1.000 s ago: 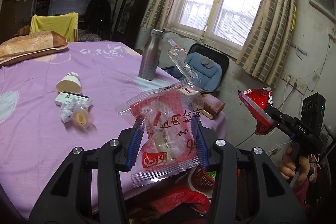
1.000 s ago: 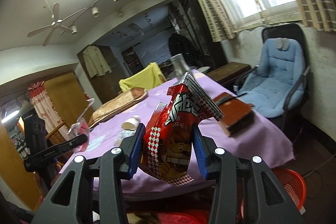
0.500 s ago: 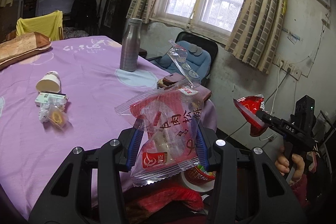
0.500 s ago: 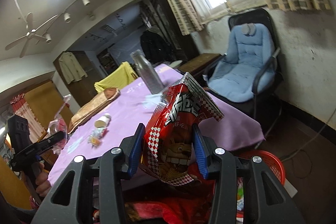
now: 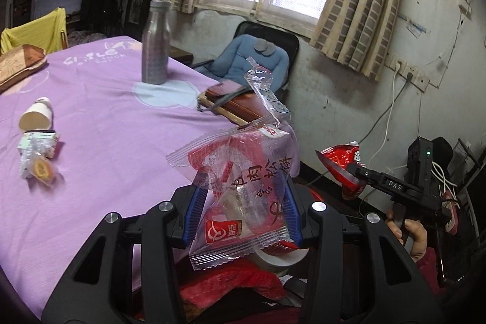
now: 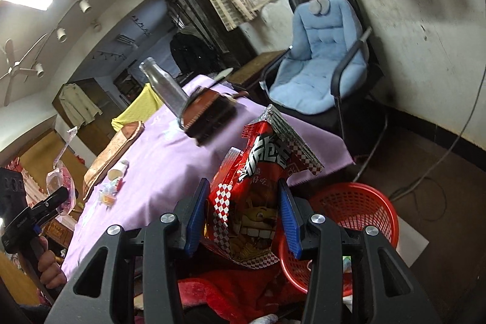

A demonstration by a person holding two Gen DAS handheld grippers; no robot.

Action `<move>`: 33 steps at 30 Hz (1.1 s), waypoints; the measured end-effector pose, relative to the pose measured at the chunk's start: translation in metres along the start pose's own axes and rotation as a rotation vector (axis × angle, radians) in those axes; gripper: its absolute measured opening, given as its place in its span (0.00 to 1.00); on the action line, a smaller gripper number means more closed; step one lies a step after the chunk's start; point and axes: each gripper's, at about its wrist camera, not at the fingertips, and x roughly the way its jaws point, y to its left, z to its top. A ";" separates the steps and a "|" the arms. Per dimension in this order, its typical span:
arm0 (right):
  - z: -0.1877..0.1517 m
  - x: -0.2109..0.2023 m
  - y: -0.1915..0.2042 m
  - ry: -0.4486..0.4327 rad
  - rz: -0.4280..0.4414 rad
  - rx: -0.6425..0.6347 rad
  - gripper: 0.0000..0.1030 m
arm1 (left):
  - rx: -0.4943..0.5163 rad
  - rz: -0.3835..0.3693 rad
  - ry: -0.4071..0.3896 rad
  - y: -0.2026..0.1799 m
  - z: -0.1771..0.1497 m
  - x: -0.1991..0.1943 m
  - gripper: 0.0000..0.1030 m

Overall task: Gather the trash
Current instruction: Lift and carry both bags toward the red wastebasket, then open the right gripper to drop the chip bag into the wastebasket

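My left gripper [image 5: 243, 210] is shut on a clear and red pastry wrapper [image 5: 240, 187], held in the air past the table's near edge. My right gripper [image 6: 241, 220] is shut on a red chip bag [image 6: 258, 193], held above the rim of a red mesh trash basket [image 6: 358, 208] on the floor. The right gripper with its bag also shows in the left wrist view [image 5: 343, 172], low at the right. The left gripper shows in the right wrist view [image 6: 60, 196], far left. A small wrapped snack [image 5: 38, 169], a small box [image 5: 38, 140] and a tipped paper cup [image 5: 35, 116] lie on the purple tablecloth [image 5: 106, 123].
A steel bottle [image 5: 155, 43] stands on the table, with a brown wallet-like case [image 5: 240, 100] at the table's edge. A blue padded chair [image 6: 322, 63] stands by the window wall. Cables hang along the wall [image 5: 391, 99]. A red cloth [image 5: 231, 284] lies below the grippers.
Both grippers have moved right and down, away from the table, with their wrappers still held. The red basket has come into full view under the right gripper.
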 end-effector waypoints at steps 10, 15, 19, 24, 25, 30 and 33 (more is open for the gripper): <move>-0.013 0.018 -0.025 0.044 -0.023 0.053 0.43 | 0.017 -0.037 0.067 -0.010 -0.003 0.031 0.45; -0.016 0.027 -0.036 0.070 -0.038 0.076 0.43 | 0.025 -0.050 0.093 -0.012 -0.005 0.041 0.45; -0.022 0.037 -0.047 0.101 -0.060 0.097 0.44 | 0.033 -0.061 0.113 -0.015 -0.006 0.049 0.45; -0.028 0.049 -0.059 0.136 -0.095 0.115 0.46 | 0.036 -0.072 0.134 -0.017 -0.007 0.058 0.45; -0.030 0.053 -0.063 0.146 -0.106 0.121 0.46 | 0.039 -0.072 0.138 -0.018 -0.008 0.060 0.45; -0.039 0.067 -0.073 0.201 -0.156 0.126 0.57 | 0.046 -0.077 0.150 -0.022 -0.009 0.064 0.45; -0.042 0.071 -0.076 0.223 -0.162 0.134 0.62 | 0.050 -0.080 0.155 -0.024 -0.009 0.066 0.45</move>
